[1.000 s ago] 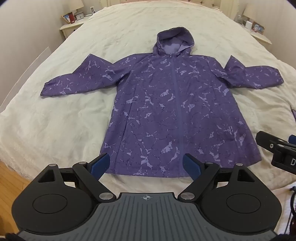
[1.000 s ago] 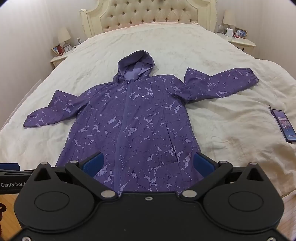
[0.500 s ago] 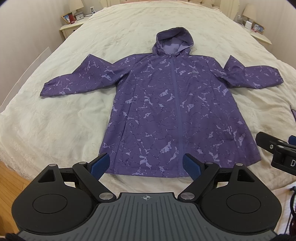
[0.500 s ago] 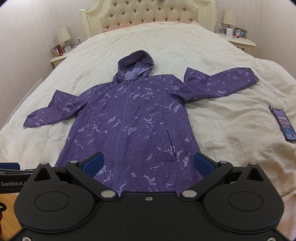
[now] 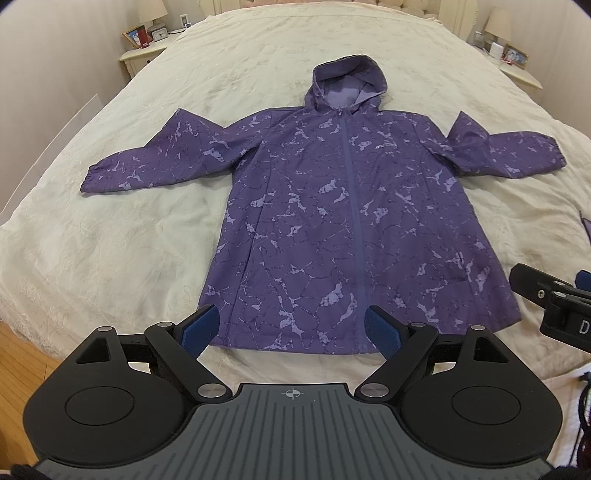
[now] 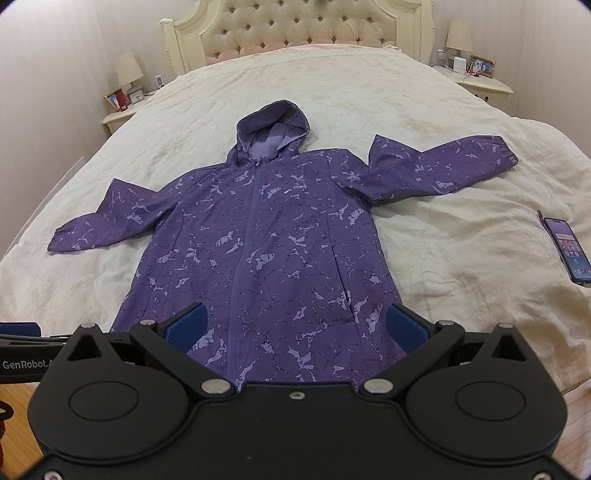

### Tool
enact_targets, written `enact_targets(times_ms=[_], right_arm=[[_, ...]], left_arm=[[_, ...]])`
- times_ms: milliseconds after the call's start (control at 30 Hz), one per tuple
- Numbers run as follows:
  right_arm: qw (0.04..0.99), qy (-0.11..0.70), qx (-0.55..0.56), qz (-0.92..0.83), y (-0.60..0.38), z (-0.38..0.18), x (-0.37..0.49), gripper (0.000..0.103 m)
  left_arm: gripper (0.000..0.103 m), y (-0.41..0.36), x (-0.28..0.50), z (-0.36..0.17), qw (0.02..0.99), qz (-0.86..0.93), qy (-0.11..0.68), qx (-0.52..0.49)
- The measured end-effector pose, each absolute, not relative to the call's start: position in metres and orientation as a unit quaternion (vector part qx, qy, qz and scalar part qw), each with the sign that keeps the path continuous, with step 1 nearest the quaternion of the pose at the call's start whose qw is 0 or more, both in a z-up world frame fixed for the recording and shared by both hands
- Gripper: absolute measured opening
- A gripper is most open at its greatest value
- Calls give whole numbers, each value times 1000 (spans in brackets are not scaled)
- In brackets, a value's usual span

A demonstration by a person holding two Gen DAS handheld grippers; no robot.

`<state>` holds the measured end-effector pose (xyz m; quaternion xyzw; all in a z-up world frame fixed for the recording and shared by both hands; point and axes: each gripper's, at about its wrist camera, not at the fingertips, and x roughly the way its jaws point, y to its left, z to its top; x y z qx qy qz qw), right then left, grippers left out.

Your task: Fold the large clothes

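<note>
Left gripper (image 5: 291,325), jaws spread wide and holding nothing, hangs over the foot of the bed just short of the jacket's (image 5: 347,229) hem. Right gripper (image 6: 295,325), likewise wide apart and empty, hangs beside it, a little nearer the jacket's pocket side. Neither touches the cloth.

The jacket, purple with a pale marbled print, lies front up on the cream bedspread (image 5: 110,236), zipped, hem toward the grippers, hood (image 6: 273,129) pointing to the tufted headboard (image 6: 295,26). Both sleeves are spread out flat to either side of the body, probably so that each can be turned inward over the front as a first fold; no fold is yet made, so the task seems to be at its outset.

A phone (image 6: 567,249), screen lit, lies on the bedspread well apart from the jacket, beyond its right sleeve (image 6: 443,166). Nightstands with lamps flank the headboard. No container appears in either view.
</note>
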<state>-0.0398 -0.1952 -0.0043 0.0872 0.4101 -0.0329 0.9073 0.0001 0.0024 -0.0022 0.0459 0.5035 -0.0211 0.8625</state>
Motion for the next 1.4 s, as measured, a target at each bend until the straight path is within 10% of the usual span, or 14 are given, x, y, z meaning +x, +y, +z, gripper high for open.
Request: enact_targets(times_ms=[1400], right_arm=[[905, 415, 89, -21, -190, -11, -30, 102]], left_arm=[[86, 2, 8, -6, 861, -12, 506, 46]])
